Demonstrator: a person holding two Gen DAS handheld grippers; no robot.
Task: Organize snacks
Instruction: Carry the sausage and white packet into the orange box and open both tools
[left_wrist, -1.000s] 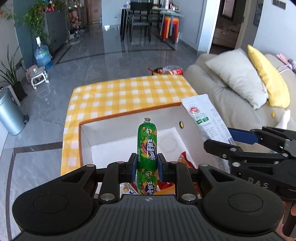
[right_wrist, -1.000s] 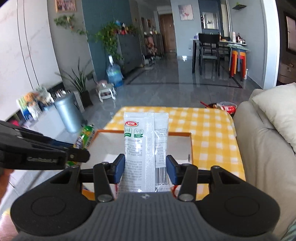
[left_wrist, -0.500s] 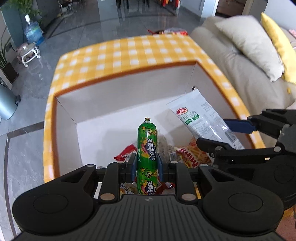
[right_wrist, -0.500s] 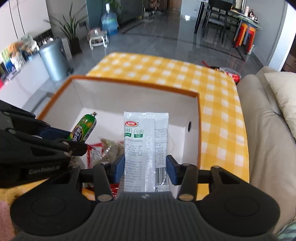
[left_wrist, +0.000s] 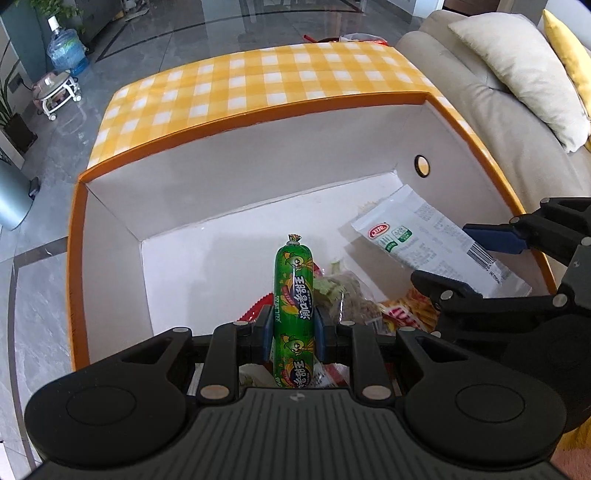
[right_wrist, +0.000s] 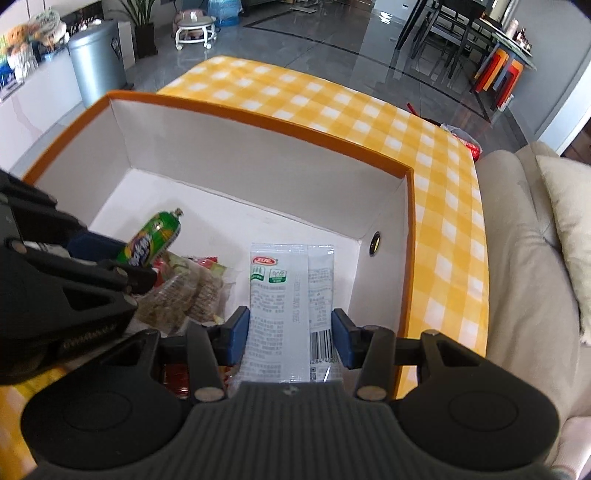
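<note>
Both grippers lower than a second ago, now tipped down into the orange-rimmed box (left_wrist: 74, 258); room beyond no longer fills the views. Left gripper (left_wrist: 293, 332) clamped tight on the green sausage stick (left_wrist: 293, 291), stick upright between the blue pads, tip above them. Right gripper (right_wrist: 290, 336) closed on the white packet (right_wrist: 284, 295), packet flat between the pads, top end over the box floor. Inside the box: loose snack bags (right_wrist: 192, 295) heaped at the near side. Box on yellow checked cloth (left_wrist: 258, 81).
</note>
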